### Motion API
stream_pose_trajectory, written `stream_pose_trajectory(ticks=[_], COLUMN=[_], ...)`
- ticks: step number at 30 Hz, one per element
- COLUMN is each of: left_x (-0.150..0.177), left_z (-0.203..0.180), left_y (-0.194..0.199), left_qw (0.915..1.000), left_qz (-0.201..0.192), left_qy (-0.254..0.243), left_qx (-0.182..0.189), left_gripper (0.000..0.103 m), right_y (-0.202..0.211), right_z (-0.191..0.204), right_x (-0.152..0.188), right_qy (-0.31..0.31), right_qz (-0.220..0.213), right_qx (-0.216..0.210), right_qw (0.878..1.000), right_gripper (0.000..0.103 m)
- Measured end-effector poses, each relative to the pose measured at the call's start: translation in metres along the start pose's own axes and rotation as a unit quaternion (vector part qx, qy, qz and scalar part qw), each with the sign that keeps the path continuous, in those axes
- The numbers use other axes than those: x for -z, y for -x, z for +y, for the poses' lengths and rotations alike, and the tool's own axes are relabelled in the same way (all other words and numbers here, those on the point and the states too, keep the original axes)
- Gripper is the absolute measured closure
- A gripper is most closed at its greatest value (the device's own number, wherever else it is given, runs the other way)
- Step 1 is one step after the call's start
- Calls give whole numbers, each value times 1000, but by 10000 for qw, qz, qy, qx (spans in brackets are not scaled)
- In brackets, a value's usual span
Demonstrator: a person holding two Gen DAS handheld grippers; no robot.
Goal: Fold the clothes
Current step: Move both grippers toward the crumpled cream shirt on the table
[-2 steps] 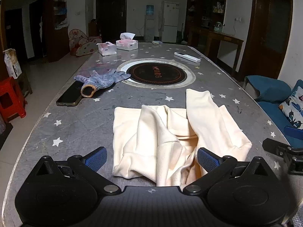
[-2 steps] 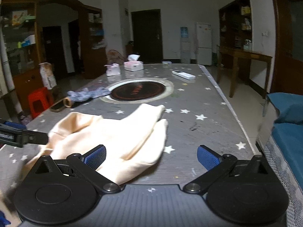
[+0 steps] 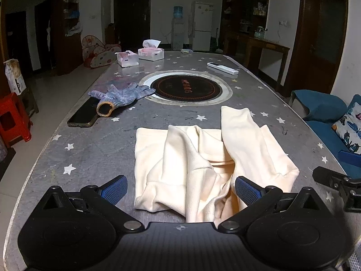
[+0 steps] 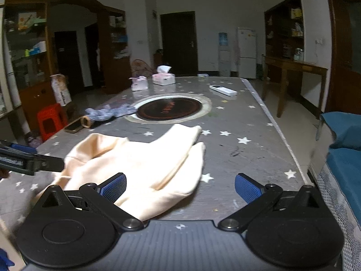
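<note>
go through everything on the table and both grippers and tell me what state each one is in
Left gripper: open, nothing gripped.
Right gripper: open, nothing gripped.
Cream garment: rumpled, partly folded.
Knit glove: lying flat, cuff on the phone.
Phone: screen dark.
Tissue box: open, tissue sticking up.
Remote: lying flat.

a cream-coloured garment lies on the near part of the grey, star-patterned table, just short of the round black inset at the table's middle. it is soft, plain and rumpled, only partly flat: its far-left corner lies square and smooth, while the middle bunches into loose folds. a long sleeve-like piece lies across the right side, its squared end pointing toward the inset. in the right wrist view the same garment shows two rounded ends lying side by side, slightly blurred.
</note>
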State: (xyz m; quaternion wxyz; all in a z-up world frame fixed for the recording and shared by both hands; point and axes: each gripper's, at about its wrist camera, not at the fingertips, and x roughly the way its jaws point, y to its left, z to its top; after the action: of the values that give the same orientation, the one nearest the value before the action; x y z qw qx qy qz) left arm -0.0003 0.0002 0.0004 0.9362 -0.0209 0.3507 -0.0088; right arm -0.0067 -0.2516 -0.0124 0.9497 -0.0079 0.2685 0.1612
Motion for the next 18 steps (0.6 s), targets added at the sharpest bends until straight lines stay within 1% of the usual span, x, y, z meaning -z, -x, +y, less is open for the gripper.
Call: stream_pose_trajectory(ticks=[3,7,10,12,18], left_x=[3,6,9,10,10], left_z=[1,-1,-5,-7,-4], left_y=[3,11,17,20,24], left_qw=[10000,10000,9998,9997,9997], left_qz=[20,-46,-91,-111,-176], left_qy=[53,-26,-121,-167,-134], left_qx=[52,-4,-88,-138,-122], left_gripper=[0,0,0,0,0], right_y=[-1,3,19,22,30], right_z=[-1,20,13,13,17], right_x=[-1,1,2,2,0], right_qy=[-2,185,57,70,128], right_qz=[37,-20,-64,-37,-11], right_qx=[19,-67,-294,-335,-395], right_qw=[10000,9998,9995,9994,9991], right_gripper=[0,0,0,0,0])
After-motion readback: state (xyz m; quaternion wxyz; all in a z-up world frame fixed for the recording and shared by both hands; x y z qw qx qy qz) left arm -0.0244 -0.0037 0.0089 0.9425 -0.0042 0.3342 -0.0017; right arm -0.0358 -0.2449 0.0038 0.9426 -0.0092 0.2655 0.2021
